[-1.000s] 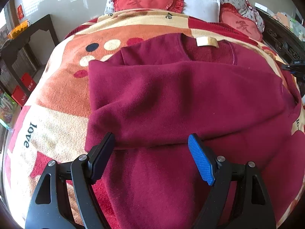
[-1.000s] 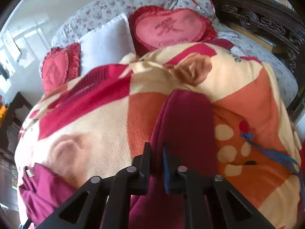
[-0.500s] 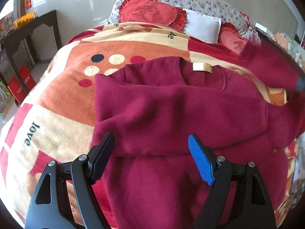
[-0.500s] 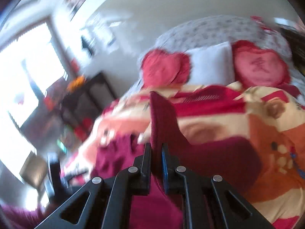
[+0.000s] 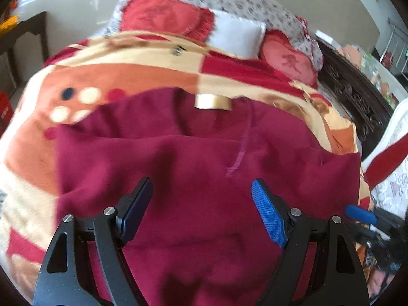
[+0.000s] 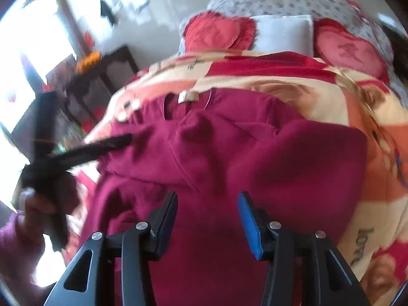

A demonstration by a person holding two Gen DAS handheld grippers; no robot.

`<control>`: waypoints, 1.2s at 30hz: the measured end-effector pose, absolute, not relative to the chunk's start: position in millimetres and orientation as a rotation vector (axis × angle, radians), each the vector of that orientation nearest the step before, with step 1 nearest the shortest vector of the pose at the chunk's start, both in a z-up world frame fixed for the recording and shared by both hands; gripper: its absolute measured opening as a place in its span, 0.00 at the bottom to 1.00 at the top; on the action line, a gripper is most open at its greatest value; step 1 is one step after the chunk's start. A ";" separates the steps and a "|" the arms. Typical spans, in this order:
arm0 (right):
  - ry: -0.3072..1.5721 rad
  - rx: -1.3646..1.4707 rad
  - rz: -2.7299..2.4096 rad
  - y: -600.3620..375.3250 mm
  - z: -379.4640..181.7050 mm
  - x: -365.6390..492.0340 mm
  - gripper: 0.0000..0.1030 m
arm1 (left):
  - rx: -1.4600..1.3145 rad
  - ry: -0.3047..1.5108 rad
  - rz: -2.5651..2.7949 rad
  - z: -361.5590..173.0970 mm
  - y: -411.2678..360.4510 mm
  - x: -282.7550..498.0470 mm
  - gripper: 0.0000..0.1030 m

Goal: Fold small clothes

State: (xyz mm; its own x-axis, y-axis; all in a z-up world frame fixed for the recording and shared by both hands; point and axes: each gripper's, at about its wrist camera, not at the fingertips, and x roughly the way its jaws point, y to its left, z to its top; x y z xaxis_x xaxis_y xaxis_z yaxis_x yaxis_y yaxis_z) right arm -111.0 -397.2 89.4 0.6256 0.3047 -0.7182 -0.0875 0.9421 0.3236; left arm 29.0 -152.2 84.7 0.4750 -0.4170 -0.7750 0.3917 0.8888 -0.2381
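Right gripper [image 6: 207, 216] opened, released sleeve [image 6: 293, 158], now folded across sweater.

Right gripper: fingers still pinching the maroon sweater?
Apart. In the right wrist view the right gripper has just been opening; its fingers stand spread above the maroon sweater, with no cloth clamped between them.

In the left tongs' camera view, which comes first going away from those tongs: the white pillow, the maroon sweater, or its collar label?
1. maroon sweater, right beneath the open left tongs.
2. collar label, at the neckline, further up the bed.
3. white pillow, at the head of the bed, between two red heart cushions.
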 end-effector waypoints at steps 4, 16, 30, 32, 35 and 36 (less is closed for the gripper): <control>0.841 0.324 0.211 -403.7 93.3 -129.0 0.46 | -0.001 1.005 -0.528 68.2 -188.3 37.2 0.78; 0.789 0.421 0.140 -442.0 95.2 -150.0 0.46 | -0.004 0.894 -0.592 113.1 -189.7 30.8 0.13; 0.817 0.506 0.013 -473.2 81.9 -100.3 0.70 | -0.112 0.949 -0.367 85.0 -69.3 44.5 0.12; 0.854 0.535 0.010 -478.3 72.9 -80.5 0.71 | -0.116 0.954 -0.369 79.4 -70.4 43.2 0.12; 0.914 0.520 0.024 -475.0 61.1 -53.9 0.71 | -0.086 0.942 -0.367 79.7 -73.5 41.3 0.12; 0.944 0.517 0.037 -472.9 55.6 -44.8 0.68 | -0.081 0.942 -0.365 79.0 -74.0 41.8 0.12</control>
State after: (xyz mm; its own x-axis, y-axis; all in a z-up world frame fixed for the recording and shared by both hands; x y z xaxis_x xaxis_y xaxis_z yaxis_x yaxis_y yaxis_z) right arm -44.8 -472.9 55.6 0.5951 0.2512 -0.7634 0.1915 0.8782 0.4383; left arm 41.8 -74.0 79.0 0.5318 -0.3407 -0.7753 0.2703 0.9359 -0.2258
